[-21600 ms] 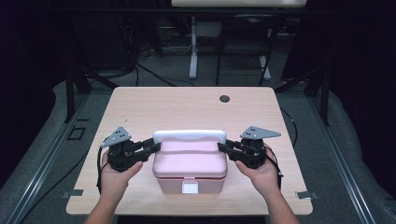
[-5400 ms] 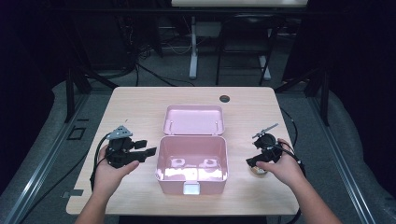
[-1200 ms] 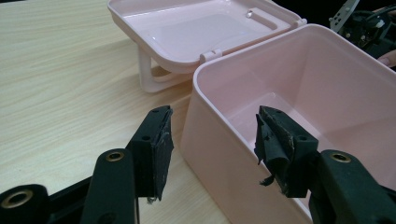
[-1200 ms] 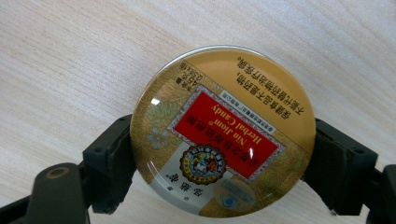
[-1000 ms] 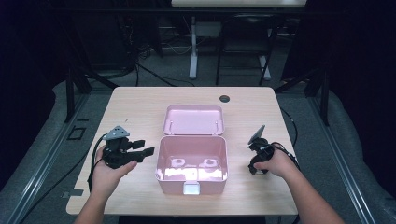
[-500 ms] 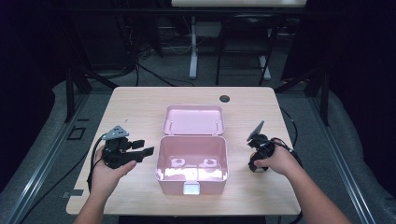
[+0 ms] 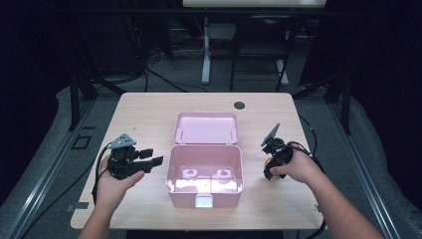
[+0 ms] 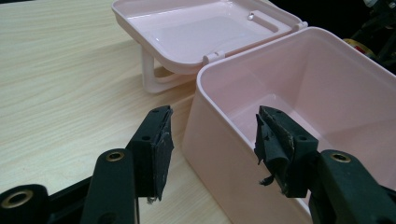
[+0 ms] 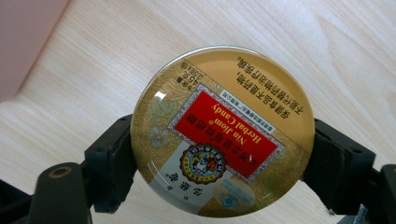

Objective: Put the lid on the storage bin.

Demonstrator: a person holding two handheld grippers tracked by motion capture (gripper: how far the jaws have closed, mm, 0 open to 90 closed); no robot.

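An open pink plastic box (image 7: pixel 171 169) stands at the middle of the table, its lid (image 7: pixel 206 127) lying flat behind it. My left gripper (image 7: pixel 154 160) hovers just left of the box, open, with nothing held. In the left gripper view its jaws (image 8: pixel 212 140) straddle the box's near corner (image 8: pixel 219 121) without touching it. My right gripper (image 7: pixel 269 169) is right of the box, pointing down. It is shut on a round gold candy tin (image 9: pixel 222 130) with a red label, gripped by its rim a little above the table.
The wooden table (image 7: pixel 144 119) has a small dark round grommet (image 7: pixel 240 105) near its far edge. Cables trail from both grippers. Beyond the table are a dark floor, stands and cables. Bare tabletop lies on both sides of the box.
The right hand has risen a little with the tin held in its jaws. The left hand, the box and the lid have stayed put.
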